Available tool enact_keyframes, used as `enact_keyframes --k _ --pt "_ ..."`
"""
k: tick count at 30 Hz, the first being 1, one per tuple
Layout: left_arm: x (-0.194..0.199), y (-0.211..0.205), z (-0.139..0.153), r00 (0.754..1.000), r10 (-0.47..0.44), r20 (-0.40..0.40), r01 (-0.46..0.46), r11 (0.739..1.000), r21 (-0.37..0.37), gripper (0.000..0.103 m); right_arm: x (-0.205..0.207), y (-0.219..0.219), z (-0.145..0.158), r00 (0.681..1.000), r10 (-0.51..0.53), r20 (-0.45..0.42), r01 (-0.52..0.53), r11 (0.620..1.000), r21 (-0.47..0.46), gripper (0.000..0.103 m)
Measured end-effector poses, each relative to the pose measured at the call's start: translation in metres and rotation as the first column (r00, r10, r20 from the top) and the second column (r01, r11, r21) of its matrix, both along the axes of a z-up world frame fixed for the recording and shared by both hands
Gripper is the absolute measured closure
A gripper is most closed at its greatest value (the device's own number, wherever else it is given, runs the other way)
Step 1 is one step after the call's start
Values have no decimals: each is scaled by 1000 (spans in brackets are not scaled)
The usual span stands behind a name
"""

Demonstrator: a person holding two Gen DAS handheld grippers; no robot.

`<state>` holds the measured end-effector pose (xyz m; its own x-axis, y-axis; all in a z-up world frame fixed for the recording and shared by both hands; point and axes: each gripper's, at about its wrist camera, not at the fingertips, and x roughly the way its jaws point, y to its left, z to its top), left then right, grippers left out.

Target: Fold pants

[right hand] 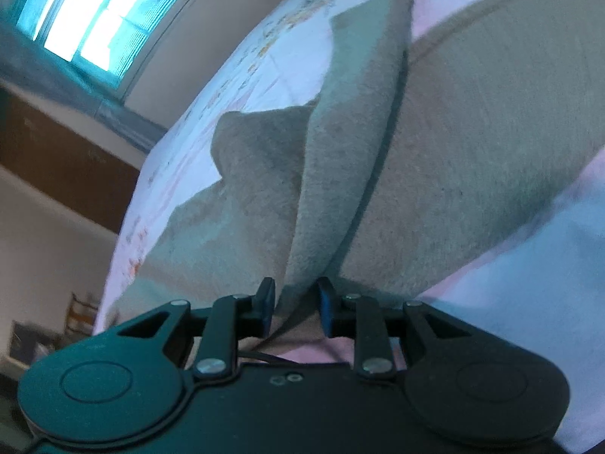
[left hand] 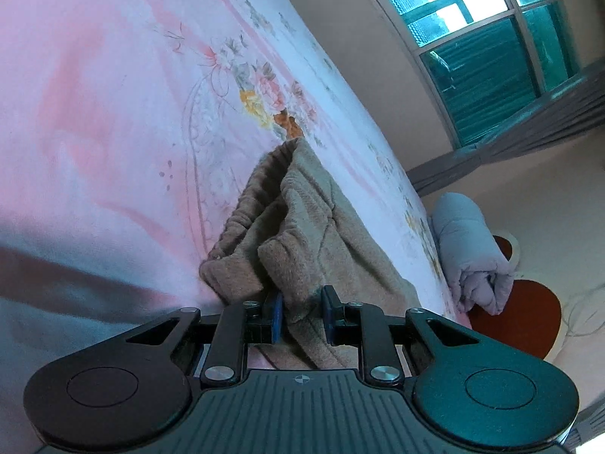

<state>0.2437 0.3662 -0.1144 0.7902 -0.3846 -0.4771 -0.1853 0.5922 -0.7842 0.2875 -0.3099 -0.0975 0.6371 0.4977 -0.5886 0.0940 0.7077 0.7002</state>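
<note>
Both hand-held grippers pinch the tan pants on the bed, ready for a fold.

The left hand-held gripper (left hand: 300, 316) is clamped on a bunched fold of the pants (left hand: 302, 227) just below the elastic waistband (left hand: 245, 208); the right hand-held gripper (right hand: 294, 308) squeezes a raised ridge of the pants (right hand: 340, 151), likely to lift both ends together. The pants lie on the floral bedsheet (left hand: 132, 94). The hems and both pinch points are hidden; the right view is blurred.

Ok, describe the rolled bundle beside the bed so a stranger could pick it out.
Find the bed with the pink floral sheet under the window. Off its far edge, on the floor, lies a rolled quilt: pale lavender and puffy, unlike the tan fleece pants lying on the bed.
</note>
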Motion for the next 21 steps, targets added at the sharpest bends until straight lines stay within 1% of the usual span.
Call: enact_keyframes --k 1,2,3,5,6,7,8,9,10,11,12,14,17,19,20,21 --pt "0 1 0 1000 1 1 -1 1000 -9 81 1 0 -1 1000 0 -2 0 1000 9 93" --pt "1 2 2 1000 0 8 0 1000 -18 81 2 1 0 1000 6 5 -6 1000 -7 103" --pt "0 3 5 999 -6 33 6 1000 -25 81 1 4 5 999 19 29 -18 999 -33 103" --pt "-5 4 16 993 -21 118 29 998 -63 81 -7 4 23 992 26 120 -22 999 -32 103" --pt "-7 4 20 989 -35 144 43 997 -59 81 -11 2 32 987 26 160 -21 999 -32 103" --pt "-9 4 21 988 -42 149 49 998 -49 81 -14 2 40 983 33 181 -24 998 -52 103" --pt "-8 6 16 991 -52 124 57 998 -36 81 -14 2 42 982 45 185 -31 996 -79 103" --pt "-4 7 8 997 -56 52 56 998 -1 81 -12 4 39 986 62 156 -43 992 -119 103" --pt "1 7 -1 998 -61 -6 61 998 23 82 -4 9 27 994 83 64 -71 983 -171 102" --pt "2 7 -5 998 -67 2 67 998 10 82 2 13 14 995 93 -18 -95 977 -190 103" --pt "3 7 -4 998 -64 9 63 998 10 82 3 13 7 996 82 -32 -86 981 -177 103" --pt "4 5 0 998 -64 15 64 998 17 81 1 13 10 998 65 -8 -66 983 -170 103" --pt "5 5 2 997 -76 7 76 997 30 81 -1 15 9 998 69 -6 -69 981 -179 103" --pt "6 6 4 997 -76 1 76 997 27 76 1 12 7 998 59 -14 -61 986 -154 101" --pt "6 5 8 997 -74 0 74 997 34 69 1 10 6 998 59 -20 -61 989 -132 99" --pt "4 7 13 998 -58 2 58 997 51 56 0 6 6 998 54 -20 -56 992 -113 92"
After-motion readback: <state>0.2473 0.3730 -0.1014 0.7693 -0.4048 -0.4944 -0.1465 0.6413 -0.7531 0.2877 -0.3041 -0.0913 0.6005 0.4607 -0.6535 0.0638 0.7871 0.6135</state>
